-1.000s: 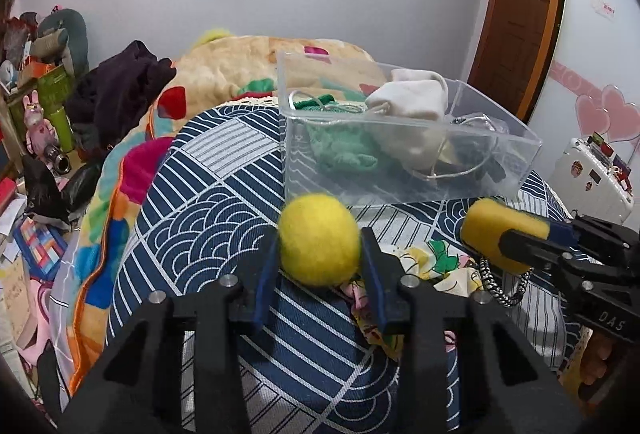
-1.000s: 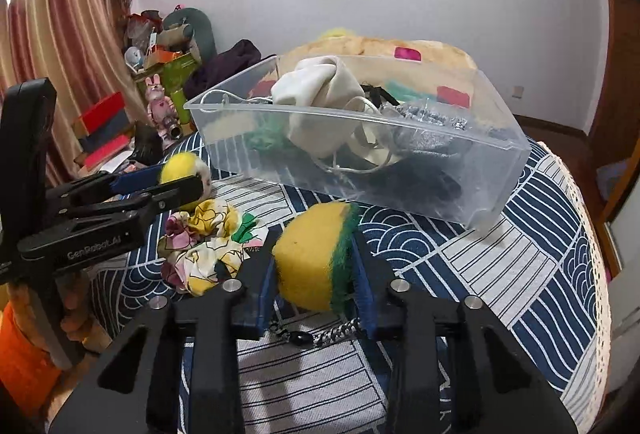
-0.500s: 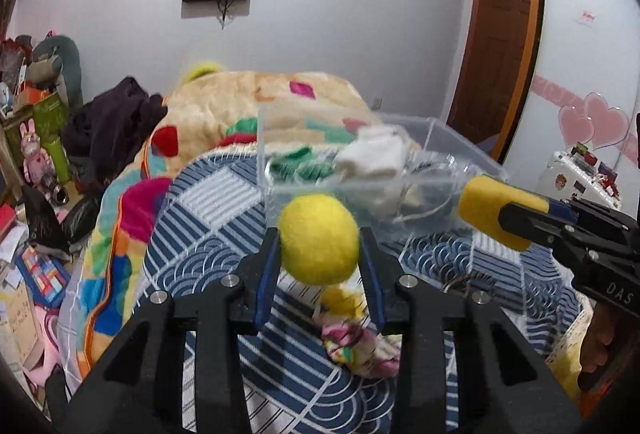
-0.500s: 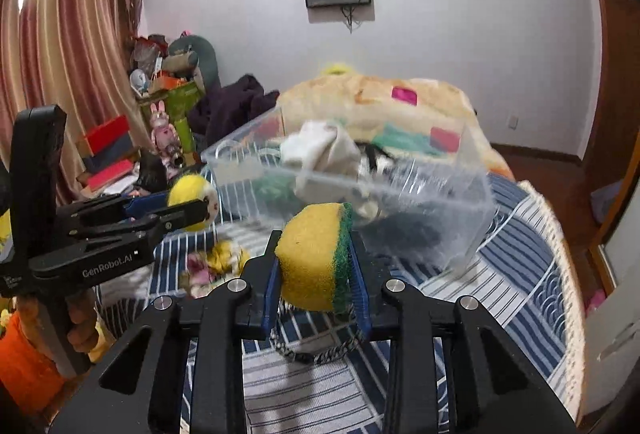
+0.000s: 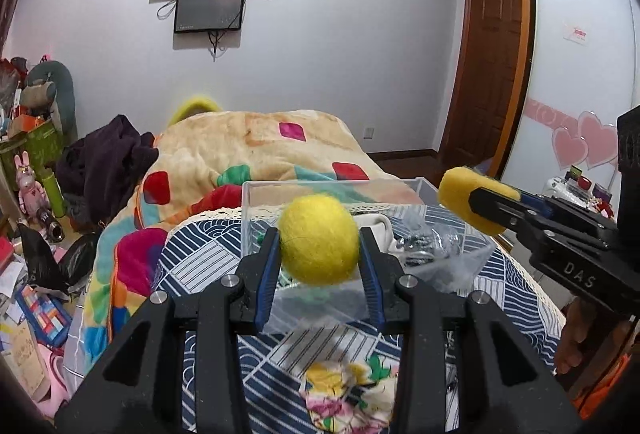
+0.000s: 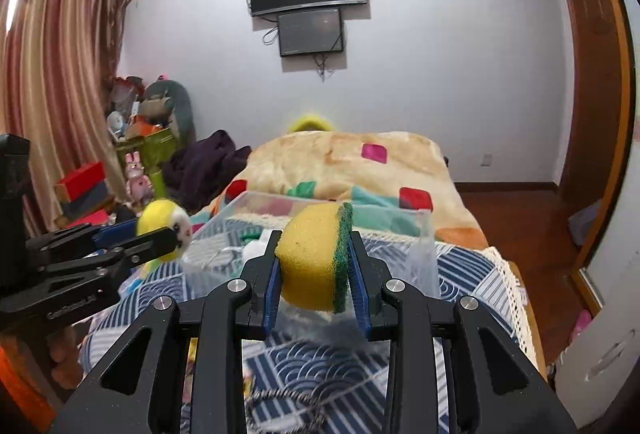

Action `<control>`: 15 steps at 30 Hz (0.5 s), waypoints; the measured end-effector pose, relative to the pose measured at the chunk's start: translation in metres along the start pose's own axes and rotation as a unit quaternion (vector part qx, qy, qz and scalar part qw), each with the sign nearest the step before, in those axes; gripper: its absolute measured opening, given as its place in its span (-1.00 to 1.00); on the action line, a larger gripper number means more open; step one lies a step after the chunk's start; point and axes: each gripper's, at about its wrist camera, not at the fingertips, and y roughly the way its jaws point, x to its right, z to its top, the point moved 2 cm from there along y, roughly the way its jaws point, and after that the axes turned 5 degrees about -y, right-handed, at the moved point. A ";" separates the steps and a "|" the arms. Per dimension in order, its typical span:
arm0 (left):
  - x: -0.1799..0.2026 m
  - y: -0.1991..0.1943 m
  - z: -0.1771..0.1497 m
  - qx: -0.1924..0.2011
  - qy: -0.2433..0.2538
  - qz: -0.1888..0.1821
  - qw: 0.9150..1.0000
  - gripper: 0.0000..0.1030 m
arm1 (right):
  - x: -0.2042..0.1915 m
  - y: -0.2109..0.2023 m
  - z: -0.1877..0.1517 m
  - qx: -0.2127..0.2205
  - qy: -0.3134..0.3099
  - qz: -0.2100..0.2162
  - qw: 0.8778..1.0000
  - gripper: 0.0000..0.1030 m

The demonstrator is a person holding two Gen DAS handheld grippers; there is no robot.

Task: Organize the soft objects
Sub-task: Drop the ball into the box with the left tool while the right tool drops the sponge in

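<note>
My left gripper (image 5: 319, 252) is shut on a yellow felt ball (image 5: 318, 239), held up in the air just before the clear plastic bin (image 5: 256, 194). My right gripper (image 6: 314, 258) is shut on a yellow sponge with a green scrub side (image 6: 312, 258), also raised near the bin (image 6: 424, 254). The bin holds a white cloth (image 5: 376, 224) and other soft items. The right gripper with the sponge (image 5: 460, 194) shows at the right of the left wrist view. The left gripper with the ball (image 6: 162, 224) shows at the left of the right wrist view.
A floral cloth (image 5: 348, 398) and a metal chain (image 6: 280, 394) lie on the blue patterned cover (image 5: 200, 254). A colourful blanket (image 5: 240, 146) lies behind the bin. Clutter and toys (image 5: 32, 170) stand at the left. A door (image 5: 492, 74) is at the right.
Both grippers have risen with their objects and tilted up; the bin now sits lower in both views, and the floral cloth has dropped to the bottom of the left view.
</note>
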 end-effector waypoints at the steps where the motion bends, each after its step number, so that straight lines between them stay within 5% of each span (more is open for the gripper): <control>1: -0.001 0.005 0.001 -0.004 -0.001 0.001 1.000 -0.26 | 0.001 0.003 0.001 -0.001 0.003 -0.002 1.000 -0.46; 15: -0.011 0.063 -0.009 -0.065 -0.002 0.025 0.998 -0.26 | 0.004 0.049 -0.013 -0.064 0.014 0.004 0.998 -0.46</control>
